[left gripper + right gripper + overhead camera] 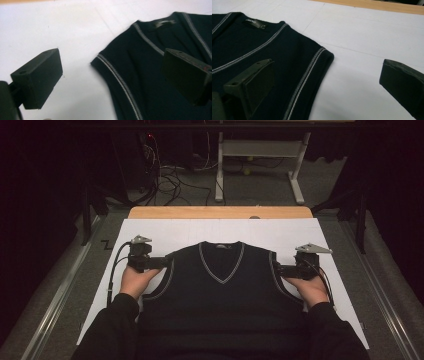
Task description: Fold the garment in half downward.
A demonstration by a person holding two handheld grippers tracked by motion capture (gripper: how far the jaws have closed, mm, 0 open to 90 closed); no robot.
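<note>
Two tools, left (pixel 159 262) & right (pixel 281 270), agape beside flat vest (pixel 222 295), neck pointing away lengthwise.

Dim dark surroundings, brightly lit white sheet (pixel 160 227), blurred close-ups

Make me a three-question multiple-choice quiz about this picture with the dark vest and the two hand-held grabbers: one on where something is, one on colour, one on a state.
1. Where does the vest lie?
A. on the white sheet
B. on the floor
C. over a chair

2. What colour is the trim on the armhole?
A. red
B. grey-white
C. yellow

3. How do the fingers of the left gripper stand?
A. shut on the vest
B. shut on nothing
C. open

Answers:
1 A, white sheet shows around it.
2 B, pale stripes edge the armhole.
3 C, its fingers stand wide apart astride the shoulder; the right gripper stands likewise.
</note>
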